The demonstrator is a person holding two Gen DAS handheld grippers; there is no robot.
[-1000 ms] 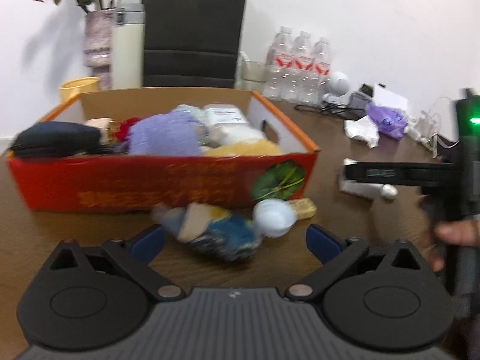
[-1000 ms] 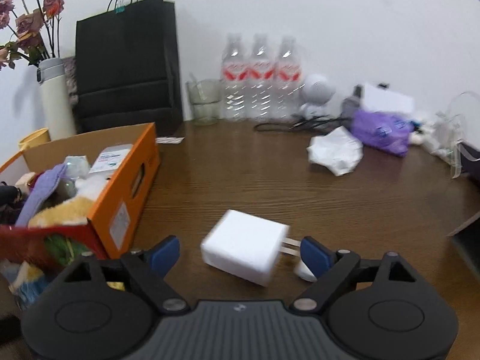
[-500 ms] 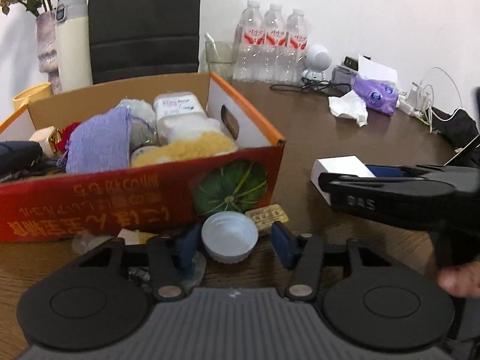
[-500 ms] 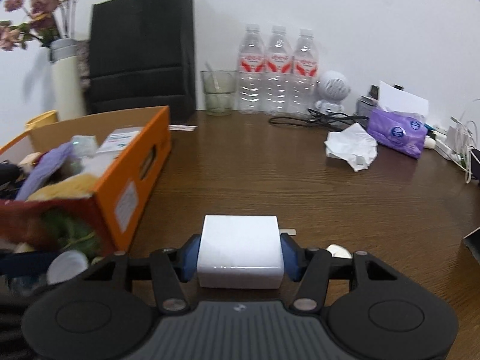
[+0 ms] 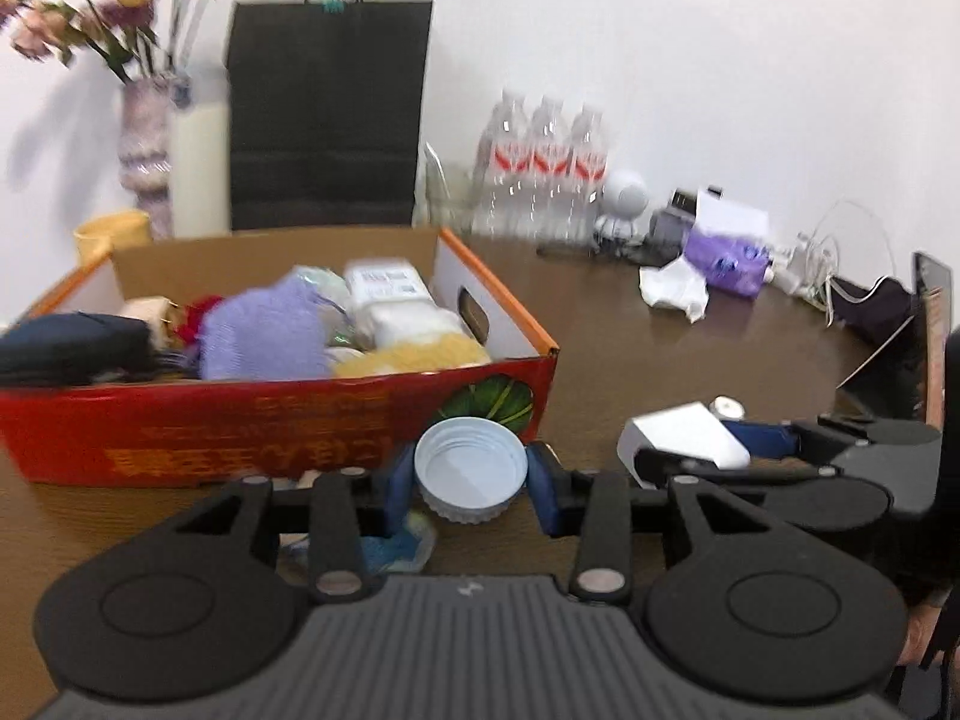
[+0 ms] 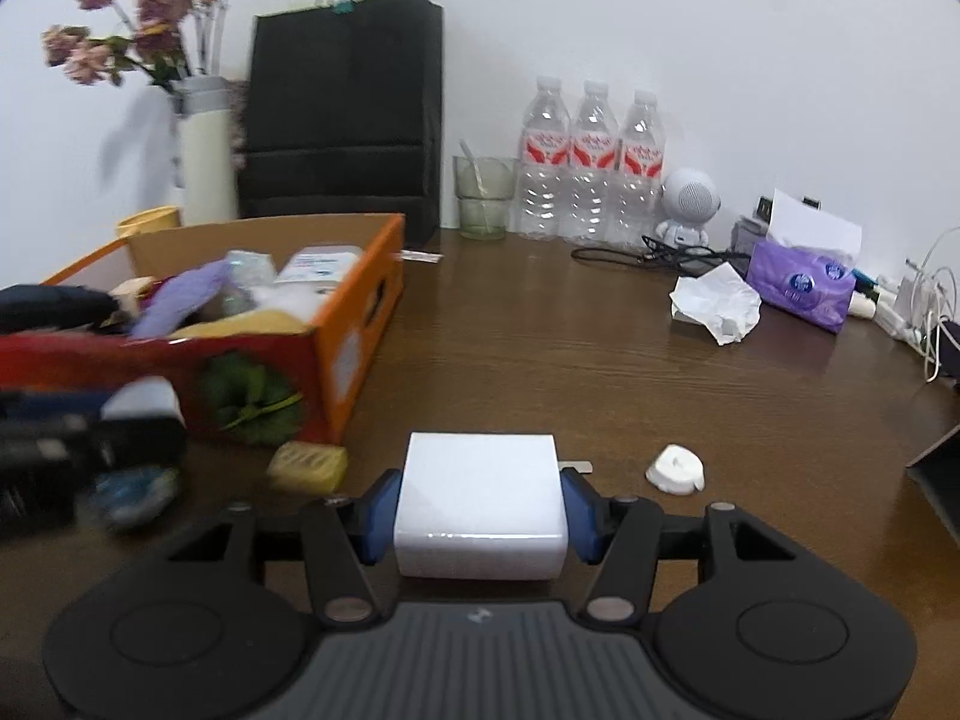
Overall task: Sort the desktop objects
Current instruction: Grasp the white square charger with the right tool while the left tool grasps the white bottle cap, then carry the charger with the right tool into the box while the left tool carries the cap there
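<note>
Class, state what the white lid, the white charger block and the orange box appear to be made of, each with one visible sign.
White lid: probably moulded plastic, ridged rim.
White charger block: glossy hard plastic, highlight along its edge.
Orange box: printed cardboard, brown inner face.

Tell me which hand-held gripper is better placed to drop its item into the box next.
Left: the left hand-held gripper, holding the white plastic lid, is directly before the orange cardboard box.

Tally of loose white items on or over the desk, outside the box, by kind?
Charger, held in right gripper: 1
Cap, held in left gripper: 1
Small white piece on desk: 1
Crumpled tissue: 1
Total: 4
</note>
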